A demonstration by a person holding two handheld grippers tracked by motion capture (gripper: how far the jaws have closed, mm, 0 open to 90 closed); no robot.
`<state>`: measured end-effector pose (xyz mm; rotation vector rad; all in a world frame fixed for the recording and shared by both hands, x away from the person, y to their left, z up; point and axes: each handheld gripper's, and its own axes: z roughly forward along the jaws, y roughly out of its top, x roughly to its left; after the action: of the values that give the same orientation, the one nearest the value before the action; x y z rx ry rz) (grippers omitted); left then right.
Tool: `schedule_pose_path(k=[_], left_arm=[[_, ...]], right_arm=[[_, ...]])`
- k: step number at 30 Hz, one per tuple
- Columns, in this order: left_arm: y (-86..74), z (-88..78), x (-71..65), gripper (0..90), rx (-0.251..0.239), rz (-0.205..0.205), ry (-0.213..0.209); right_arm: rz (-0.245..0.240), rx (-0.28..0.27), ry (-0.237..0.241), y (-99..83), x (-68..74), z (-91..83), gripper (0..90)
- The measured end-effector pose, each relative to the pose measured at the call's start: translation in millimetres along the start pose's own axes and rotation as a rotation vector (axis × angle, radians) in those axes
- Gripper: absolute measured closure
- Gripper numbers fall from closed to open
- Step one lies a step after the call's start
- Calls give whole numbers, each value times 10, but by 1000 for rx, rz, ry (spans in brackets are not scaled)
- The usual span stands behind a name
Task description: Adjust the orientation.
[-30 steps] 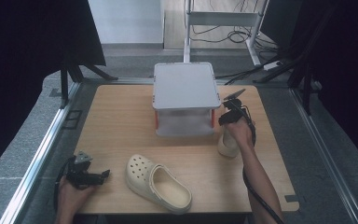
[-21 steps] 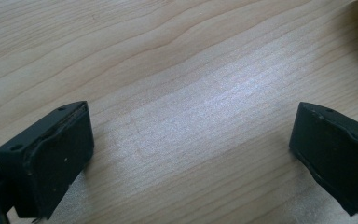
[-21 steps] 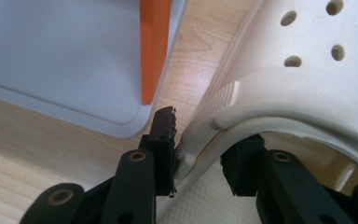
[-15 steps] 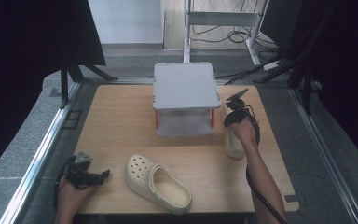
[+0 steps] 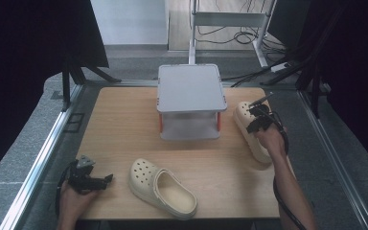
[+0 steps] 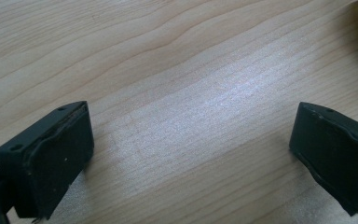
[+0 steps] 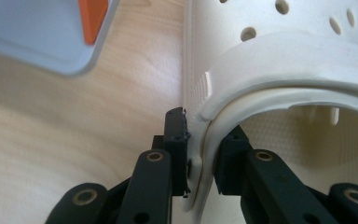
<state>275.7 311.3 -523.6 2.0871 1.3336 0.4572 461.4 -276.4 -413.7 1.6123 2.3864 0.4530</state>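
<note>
I have the right gripper point(image 7: 200, 154) clamped on the side wall of the right clog point(image 5: 249, 129); its jaws have just been closing, one pad outside the wall and one inside the shoe's opening. That clog lies at the right of the table point(image 5: 124, 124), just beside the grey shelf stand point(image 5: 190, 99), near the right edge. My left gripper point(image 5: 98, 181) rests at the near left corner, jaws wide apart over bare wood, gripping nothing. The second clog point(image 5: 162, 188) lies near the front edge, with open tabletop between it and the stand.
</note>
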Motion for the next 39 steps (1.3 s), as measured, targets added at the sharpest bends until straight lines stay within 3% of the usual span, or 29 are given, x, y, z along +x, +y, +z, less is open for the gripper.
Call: schedule_pose_path(k=[7,15,28,39], left_arm=[[4,4,-1,0,0,0,1],[6,4,-3,0,2,-1,4],[7,5,-1,0,2,1,3],[6,6,-3,0,0,-1,3]], right_arm=[[-90,3,7,-243,10,-288,779],[-206,7,42,-450,286,-485,778],[-412,5,113,-523,1092,-584,776],[-544,34,198,-384,1839,-438,777]])
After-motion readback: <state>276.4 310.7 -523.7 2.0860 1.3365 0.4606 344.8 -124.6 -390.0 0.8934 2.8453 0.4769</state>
